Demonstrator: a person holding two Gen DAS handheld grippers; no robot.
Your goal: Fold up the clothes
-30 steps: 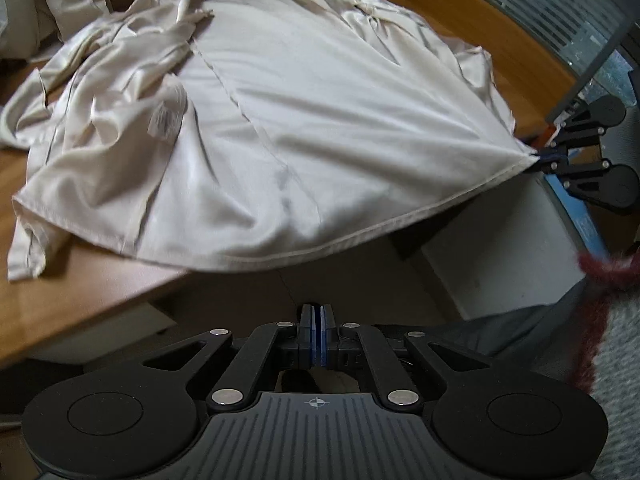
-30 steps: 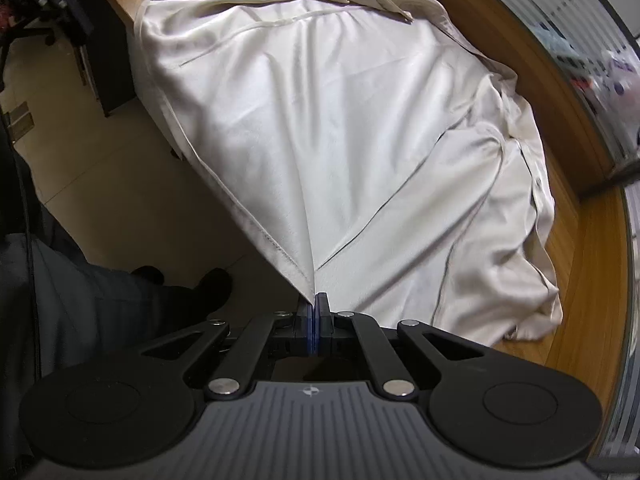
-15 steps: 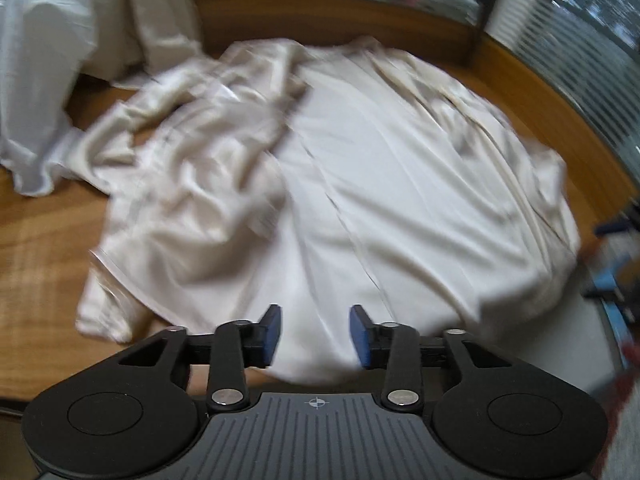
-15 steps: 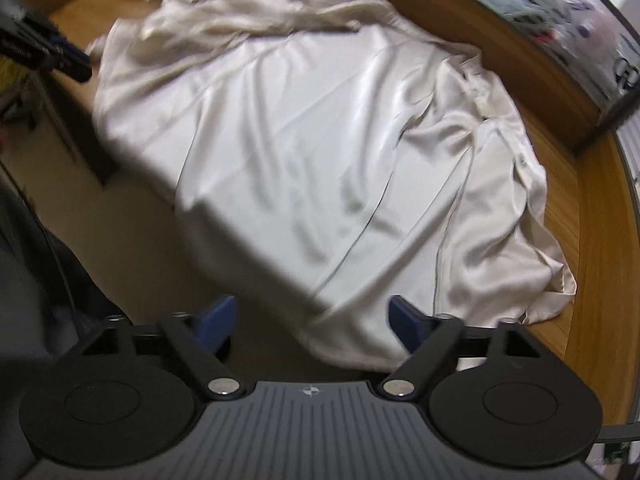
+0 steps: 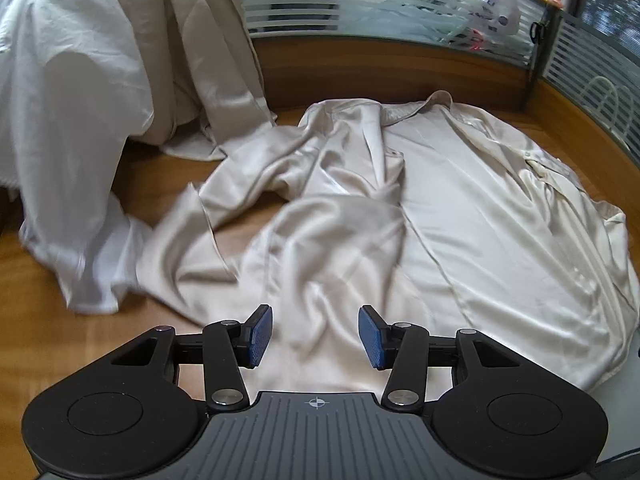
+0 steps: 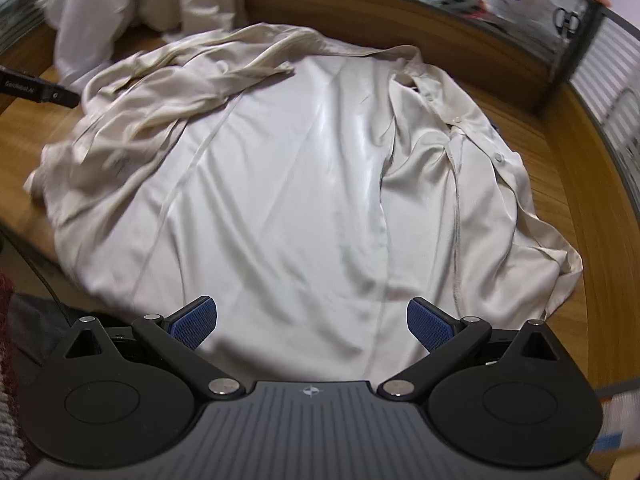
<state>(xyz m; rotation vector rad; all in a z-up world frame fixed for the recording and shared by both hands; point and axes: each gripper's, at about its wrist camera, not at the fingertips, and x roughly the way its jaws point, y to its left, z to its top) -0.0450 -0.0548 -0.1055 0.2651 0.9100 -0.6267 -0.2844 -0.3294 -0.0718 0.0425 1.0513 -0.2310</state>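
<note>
A cream satin shirt (image 5: 460, 216) lies spread back-up on the wooden desk (image 5: 40, 288), collar at the far side, its left sleeve and side crumpled. In the right wrist view the same shirt (image 6: 280, 184) fills the middle, hem hanging over the near desk edge. My left gripper (image 5: 316, 334) stands open just above the shirt's lower left part, nothing between its blue pads. The right gripper (image 6: 312, 320) is open wide over the hem, holding nothing. The tip of the left gripper (image 6: 36, 90) shows at the far left of the right wrist view.
A pile of white and cream clothes (image 5: 80, 92) stands at the back left of the desk. A wooden rim with a striped glass partition (image 5: 360, 12) runs along the far side and right. Bare desk (image 6: 580, 184) shows right of the shirt. A dark trouser leg (image 6: 28, 320) is at the near left.
Both grippers were shut on the shirt's hem, stretching it off the desk edge. They let go, opened, and moved up over the desk; the shirt now lies loose.
</note>
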